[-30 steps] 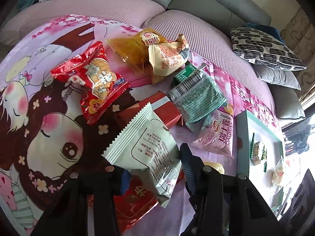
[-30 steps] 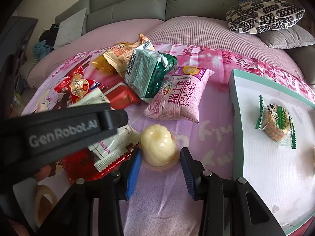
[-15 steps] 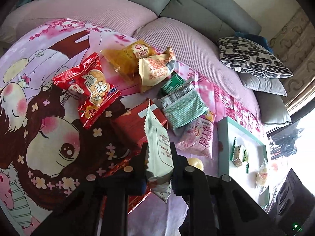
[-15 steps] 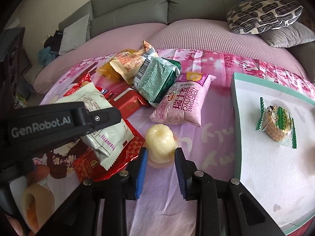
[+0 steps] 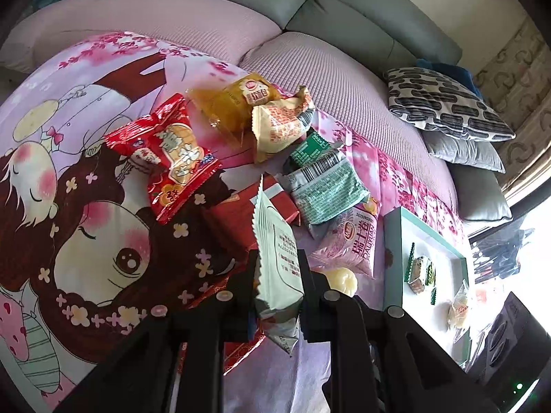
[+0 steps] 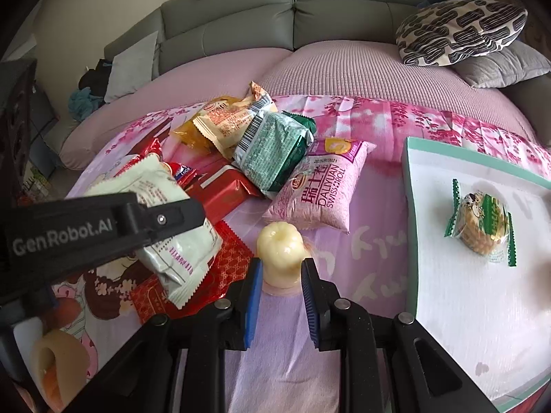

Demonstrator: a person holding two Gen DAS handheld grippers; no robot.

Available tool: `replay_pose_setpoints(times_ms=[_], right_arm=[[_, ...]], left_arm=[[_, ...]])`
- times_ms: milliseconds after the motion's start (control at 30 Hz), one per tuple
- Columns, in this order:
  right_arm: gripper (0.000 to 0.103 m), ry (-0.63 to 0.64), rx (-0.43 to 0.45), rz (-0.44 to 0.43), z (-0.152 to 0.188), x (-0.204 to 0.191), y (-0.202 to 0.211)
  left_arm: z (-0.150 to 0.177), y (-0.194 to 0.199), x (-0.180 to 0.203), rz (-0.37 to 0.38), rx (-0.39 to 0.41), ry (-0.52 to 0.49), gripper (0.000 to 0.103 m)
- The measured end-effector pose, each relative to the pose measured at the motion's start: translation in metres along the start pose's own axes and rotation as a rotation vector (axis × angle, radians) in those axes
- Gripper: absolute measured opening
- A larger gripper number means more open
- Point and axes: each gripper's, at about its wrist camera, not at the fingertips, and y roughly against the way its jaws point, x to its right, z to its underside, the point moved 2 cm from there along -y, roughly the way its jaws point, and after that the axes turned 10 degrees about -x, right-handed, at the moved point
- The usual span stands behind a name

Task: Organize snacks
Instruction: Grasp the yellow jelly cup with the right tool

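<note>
My left gripper (image 5: 278,275) is shut on a white snack packet (image 5: 275,258), held edge-up above the cloth; it also shows in the right wrist view (image 6: 172,220). My right gripper (image 6: 280,268) is shut on a pale yellow jelly cup (image 6: 280,251), which rests on the pink cloth. A pile of snacks lies beyond: a pink Swiss roll pack (image 6: 323,189), a green pack (image 6: 275,151), a red pack (image 5: 168,158), a yellow pack (image 5: 237,103) and a beige pack (image 5: 279,127). A white tray with teal rim (image 6: 447,275) on the right holds a green-wrapped cookie (image 6: 482,223).
A flat red packet (image 6: 220,272) lies under the lifted white one. A grey sofa back (image 6: 310,17) and patterned cushions (image 6: 461,31) lie behind. The cartoon-print cloth (image 5: 86,241) covers the seat to the left.
My left gripper closed on the white packet and lifted it, turning it edge-up. My right gripper closed its fingers onto the jelly cup.
</note>
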Motion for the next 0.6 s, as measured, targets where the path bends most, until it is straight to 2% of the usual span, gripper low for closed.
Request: replay_pose_setpoints(times_ms=[267, 300, 333, 367, 600], right_arm=[[0.035, -0.018, 0.019, -0.005, -0.008, 0.000, -0.008], [0.040, -0.020, 0.018, -0.004, -0.008, 0.000, -0.010], [0.051, -0.022, 0.016, -0.006, -0.009, 0.000, -0.011], [0.054, -0.025, 0.019, -0.006, -0.009, 0.000, -0.012], [0.054, -0.050, 0.048, 0.003, -0.013, 0.000, -0.016]], left_arm=[[-0.001, 0.000, -0.006, 0.011, -0.005, 0.011, 0.019], [-0.001, 0.000, -0.006, 0.011, -0.006, 0.010, 0.019], [-0.001, 0.000, -0.007, 0.012, -0.006, 0.011, 0.019], [-0.001, 0.000, -0.007, 0.013, -0.006, 0.013, 0.019], [-0.002, 0.000, -0.011, 0.020, -0.008, 0.025, 0.019]])
